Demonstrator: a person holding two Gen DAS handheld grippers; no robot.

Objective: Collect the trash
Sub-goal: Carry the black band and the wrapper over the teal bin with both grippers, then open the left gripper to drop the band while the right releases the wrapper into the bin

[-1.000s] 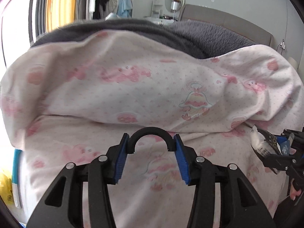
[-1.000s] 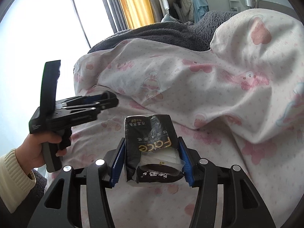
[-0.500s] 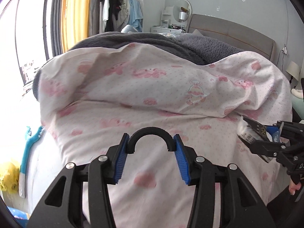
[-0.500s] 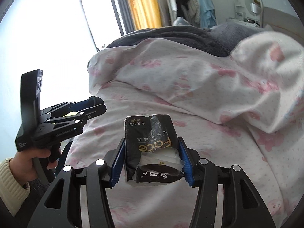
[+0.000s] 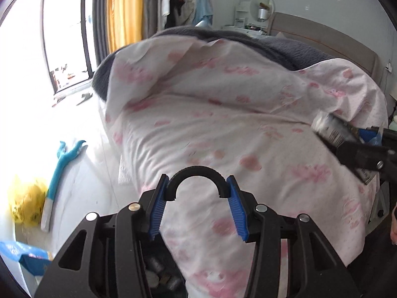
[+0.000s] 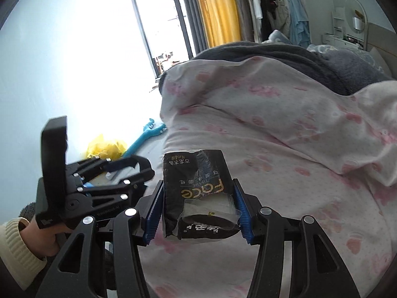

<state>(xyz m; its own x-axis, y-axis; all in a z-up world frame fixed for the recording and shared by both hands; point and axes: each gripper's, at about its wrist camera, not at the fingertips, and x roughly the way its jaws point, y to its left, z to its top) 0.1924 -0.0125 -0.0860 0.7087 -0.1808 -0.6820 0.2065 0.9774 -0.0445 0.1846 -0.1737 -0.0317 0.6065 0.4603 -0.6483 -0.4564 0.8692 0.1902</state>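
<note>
A black tissue pack is squeezed between the blue pads of the right gripper, above the pink bed cover. The left gripper is spread open with nothing held, over the bed cover's left edge.

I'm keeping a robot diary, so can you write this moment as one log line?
right gripper: shut on black crumpled tissue packet | left gripper: open, holding nothing | below: pink-patterned white quilt | floor: yellow plastic bag

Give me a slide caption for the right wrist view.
Right gripper clamps a black tissue pack above the pink bedspread.
</note>
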